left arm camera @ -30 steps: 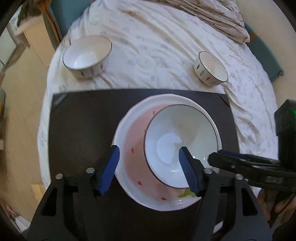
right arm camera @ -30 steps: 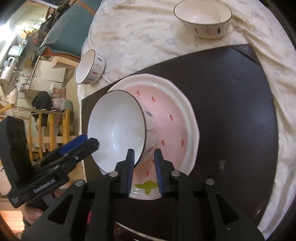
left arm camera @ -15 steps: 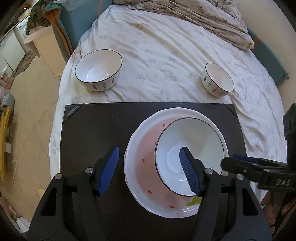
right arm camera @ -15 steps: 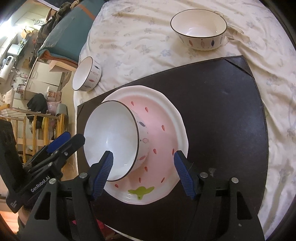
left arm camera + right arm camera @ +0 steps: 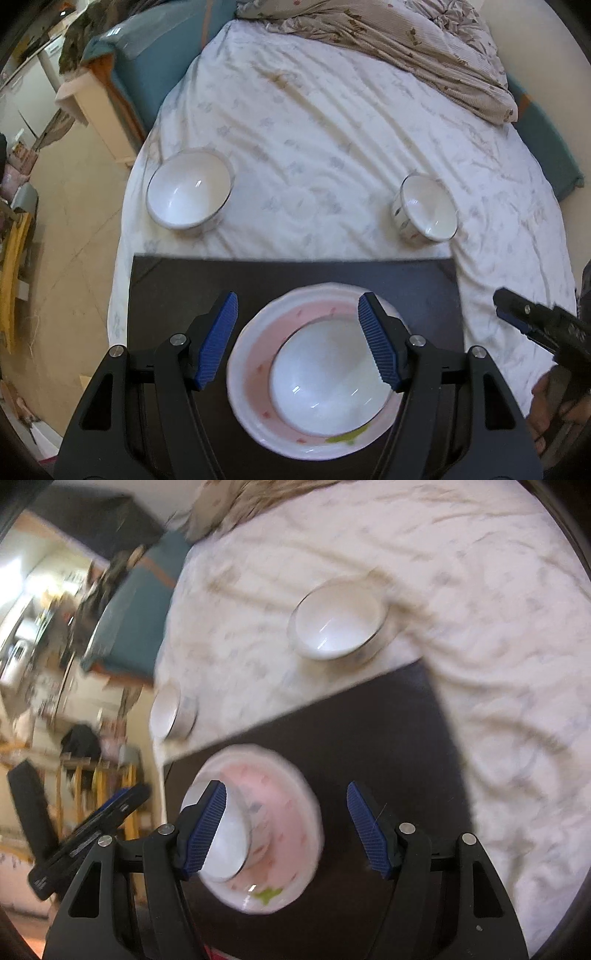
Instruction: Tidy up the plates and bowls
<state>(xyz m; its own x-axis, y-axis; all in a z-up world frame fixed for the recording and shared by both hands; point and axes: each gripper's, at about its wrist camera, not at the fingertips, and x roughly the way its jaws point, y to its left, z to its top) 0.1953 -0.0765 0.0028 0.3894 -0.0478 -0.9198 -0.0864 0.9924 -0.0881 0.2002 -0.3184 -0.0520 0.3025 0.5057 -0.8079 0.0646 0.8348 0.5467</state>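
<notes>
- A pink plate point(image 5: 247, 373) sits on a dark mat point(image 5: 177, 288) that lies on the bed point(image 5: 332, 122).
- A big white bowl point(image 5: 325, 373) already rests inside the pink plate, so I think that step is done.
- The left gripper point(image 5: 297, 341) hangs above the pink plate. Its jaws are wide apart and hold nothing.
- The right gripper point(image 5: 286, 827) is also over the pink plate. Its jaws are wide apart and empty too. This view is blurry.
- Two more bowls wait on the bed, past the far edge of the mat from the pink plate: a medium bowl point(image 5: 189, 192) on the far left and a small bowl point(image 5: 426, 208) on the far right.
- I think the next move is to fetch one of them.
- The medium bowl should likely go first, so the small bowl can fit inside it. The jaws need to pinch a rim and lift gently.
</notes>
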